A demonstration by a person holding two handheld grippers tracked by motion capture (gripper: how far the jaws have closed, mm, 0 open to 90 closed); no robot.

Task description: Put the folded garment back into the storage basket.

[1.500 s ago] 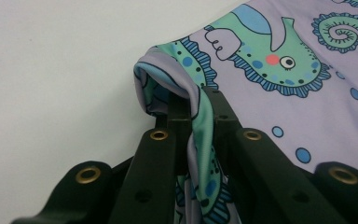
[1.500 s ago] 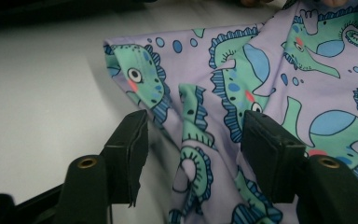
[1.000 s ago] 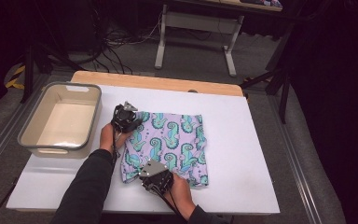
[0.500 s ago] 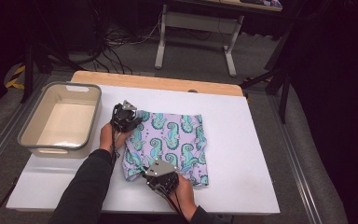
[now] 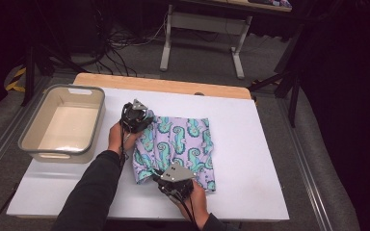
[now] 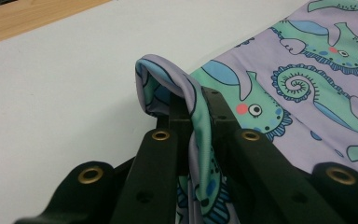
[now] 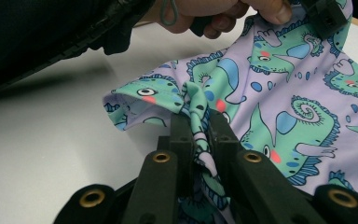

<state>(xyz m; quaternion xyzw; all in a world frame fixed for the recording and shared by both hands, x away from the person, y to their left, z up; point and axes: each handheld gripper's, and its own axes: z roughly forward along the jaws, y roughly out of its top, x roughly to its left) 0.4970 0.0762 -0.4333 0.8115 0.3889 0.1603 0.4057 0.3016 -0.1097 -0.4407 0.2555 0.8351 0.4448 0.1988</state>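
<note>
Since a second ago the right gripper (image 5: 166, 174) lifts the near corner of the seahorse-print cloth (image 5: 183, 139) slightly — it lies on the white table (image 5: 250, 144) beside the beige bin (image 5: 33, 144); the left gripper (image 5: 142, 126) pinches its far left corner, both jaws clamped on fabric.

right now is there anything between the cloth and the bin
Nothing visible stands in the way. The cloth lies on the table, pinched by the left gripper and the right gripper. The bin sits to its left, with bare tabletop between them apart from the person's left hand.
</note>
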